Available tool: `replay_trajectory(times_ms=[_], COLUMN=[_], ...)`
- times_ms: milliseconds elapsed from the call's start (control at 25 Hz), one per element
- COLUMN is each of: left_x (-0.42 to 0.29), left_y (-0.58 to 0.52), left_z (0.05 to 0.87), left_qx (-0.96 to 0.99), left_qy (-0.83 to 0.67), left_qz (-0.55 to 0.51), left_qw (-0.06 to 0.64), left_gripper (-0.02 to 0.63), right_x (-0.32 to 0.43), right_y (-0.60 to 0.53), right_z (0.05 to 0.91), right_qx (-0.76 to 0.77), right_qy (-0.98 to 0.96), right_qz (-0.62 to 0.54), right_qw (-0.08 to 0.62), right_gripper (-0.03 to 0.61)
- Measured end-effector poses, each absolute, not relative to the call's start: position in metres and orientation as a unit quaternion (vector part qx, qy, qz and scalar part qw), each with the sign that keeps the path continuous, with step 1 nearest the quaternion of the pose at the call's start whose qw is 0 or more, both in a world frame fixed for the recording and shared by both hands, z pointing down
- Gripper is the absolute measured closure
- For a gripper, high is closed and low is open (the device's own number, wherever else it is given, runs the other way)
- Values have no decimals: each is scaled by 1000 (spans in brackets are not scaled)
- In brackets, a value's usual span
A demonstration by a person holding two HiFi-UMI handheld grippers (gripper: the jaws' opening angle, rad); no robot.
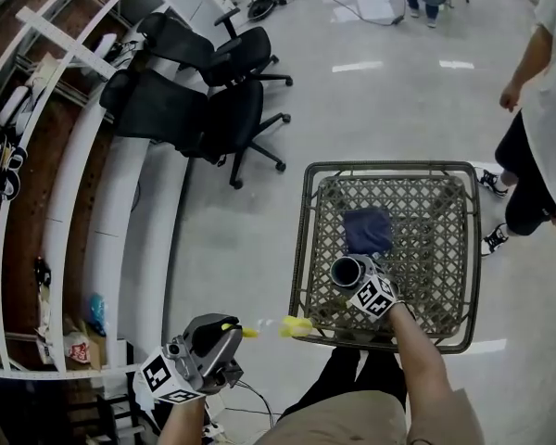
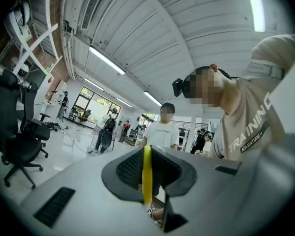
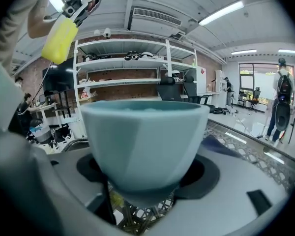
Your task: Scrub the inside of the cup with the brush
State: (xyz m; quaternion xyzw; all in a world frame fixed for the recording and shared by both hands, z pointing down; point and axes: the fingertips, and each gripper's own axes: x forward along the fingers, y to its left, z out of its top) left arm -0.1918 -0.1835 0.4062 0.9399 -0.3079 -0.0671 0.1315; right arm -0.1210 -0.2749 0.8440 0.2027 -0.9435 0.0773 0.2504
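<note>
cup [image 1: 347,271] is clamped in the right hand-held gripper [image 1: 355,278] over the tabletop's [image 1: 389,167] near edge, brush [image 1: 296,325] is pinched in the left hand-held gripper [image 1: 226,335] off the near-left corner, scrubbing not begun, so the brush likely has to be swung inside.

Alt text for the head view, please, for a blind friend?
The right gripper holds a cup over a woven table; the left gripper holds a yellow brush toward it. A dark cloth lies on the table.
</note>
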Motion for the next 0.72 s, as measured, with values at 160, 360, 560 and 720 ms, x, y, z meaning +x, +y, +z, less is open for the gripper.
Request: replay_trajectory(times_ms=[160, 360, 560, 720], left_x=[-191, -190, -189, -186], left_y=[-183, -189, -195, -197], left_z=[413, 407, 409, 409], left_qx=[939, 940, 942, 942], left_qy=[-310, -306, -301, -301], left_qz=[-68, -69, -69, -71], left_qw=[136, 131, 130, 130], left_gripper=[561, 561, 561, 561], right_x=[-127, -123, -124, -121], right_y=[-276, -272, -269, -266], right_z=[853, 863, 863, 867], right_qx=[195, 195, 188, 185], right_qy=[-944, -943, -945, -942], right_qz=[73, 77, 64, 66], right_qw=[255, 258, 260, 270], right_gripper=[195, 195, 195, 195])
